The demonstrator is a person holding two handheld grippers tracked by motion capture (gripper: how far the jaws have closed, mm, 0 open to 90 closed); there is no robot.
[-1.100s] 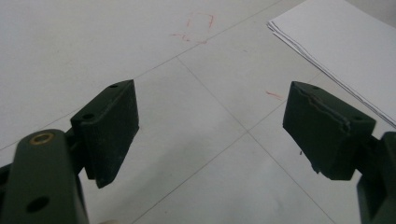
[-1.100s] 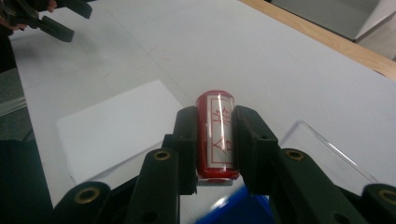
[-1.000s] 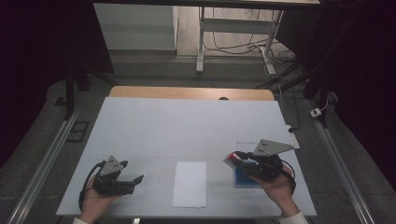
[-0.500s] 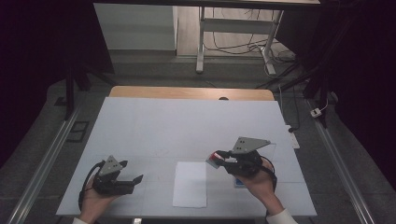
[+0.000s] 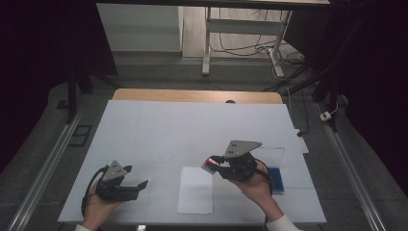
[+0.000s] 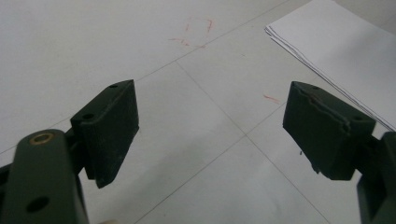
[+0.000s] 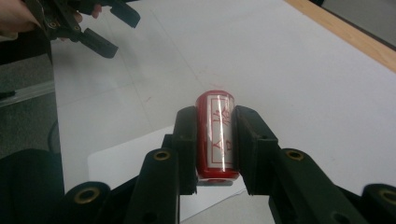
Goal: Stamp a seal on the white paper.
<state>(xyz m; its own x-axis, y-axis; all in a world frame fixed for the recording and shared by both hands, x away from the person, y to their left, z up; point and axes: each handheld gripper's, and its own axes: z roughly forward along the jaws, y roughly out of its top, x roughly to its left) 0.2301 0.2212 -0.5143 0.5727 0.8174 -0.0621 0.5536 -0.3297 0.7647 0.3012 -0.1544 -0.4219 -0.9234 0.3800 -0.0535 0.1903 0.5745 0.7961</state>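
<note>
The right tool [image 5: 210, 166], carrying the red stamp [image 5: 210, 165], now sits farther left than before. It has left the blue ink pad [image 5: 275, 178] and reaches the paper sheet [image 5: 195, 195].

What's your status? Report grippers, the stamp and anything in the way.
Right gripper shut on red stamp, over corner of paper. Left gripper open, nothing between its jaws, low over table. Nothing blocking the paper.

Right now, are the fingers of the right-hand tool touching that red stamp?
Touching. In the right gripper view both fingers press flat against the sides of the red stamp, with no gap on either side; the right gripper carries it above the paper sheet.
</note>
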